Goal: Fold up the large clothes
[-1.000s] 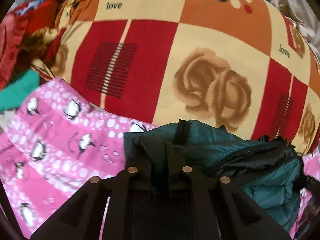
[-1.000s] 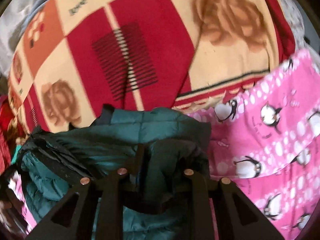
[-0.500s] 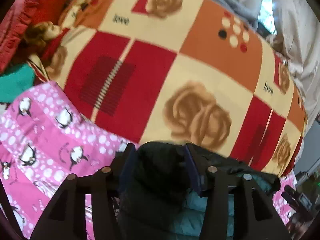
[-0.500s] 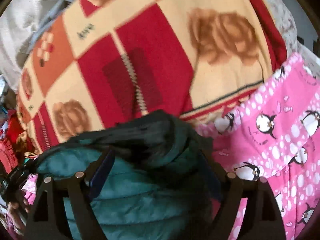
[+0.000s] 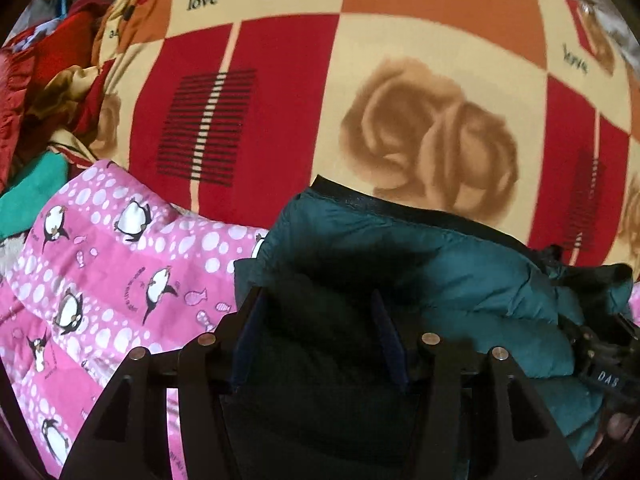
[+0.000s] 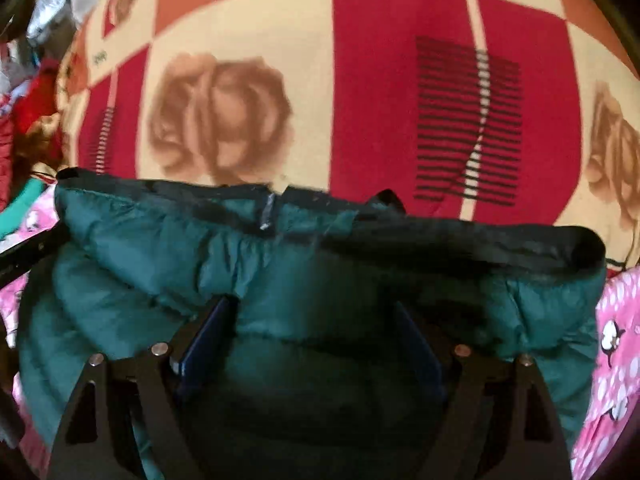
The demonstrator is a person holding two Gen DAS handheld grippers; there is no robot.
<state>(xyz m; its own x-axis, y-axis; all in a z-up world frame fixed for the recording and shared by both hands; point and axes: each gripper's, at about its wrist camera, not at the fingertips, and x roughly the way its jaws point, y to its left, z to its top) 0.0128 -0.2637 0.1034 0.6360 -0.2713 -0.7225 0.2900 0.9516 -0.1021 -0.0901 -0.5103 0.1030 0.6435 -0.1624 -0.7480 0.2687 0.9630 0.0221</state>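
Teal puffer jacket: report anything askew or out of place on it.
The teal puffer jacket lies bunched rather than flat, its dark-trimmed edge rumpled, straddling the penguin blanket and rose-print blanket. No damage visible.

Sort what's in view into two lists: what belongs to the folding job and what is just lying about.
Part of the job:
- teal puffer jacket
- left gripper, jaws opening, jacket fabric between them
- right gripper, jaws apart over the jacket

Just lying about:
- rose-patterned blanket
- pink penguin blanket
- red clothes heap
- green cloth
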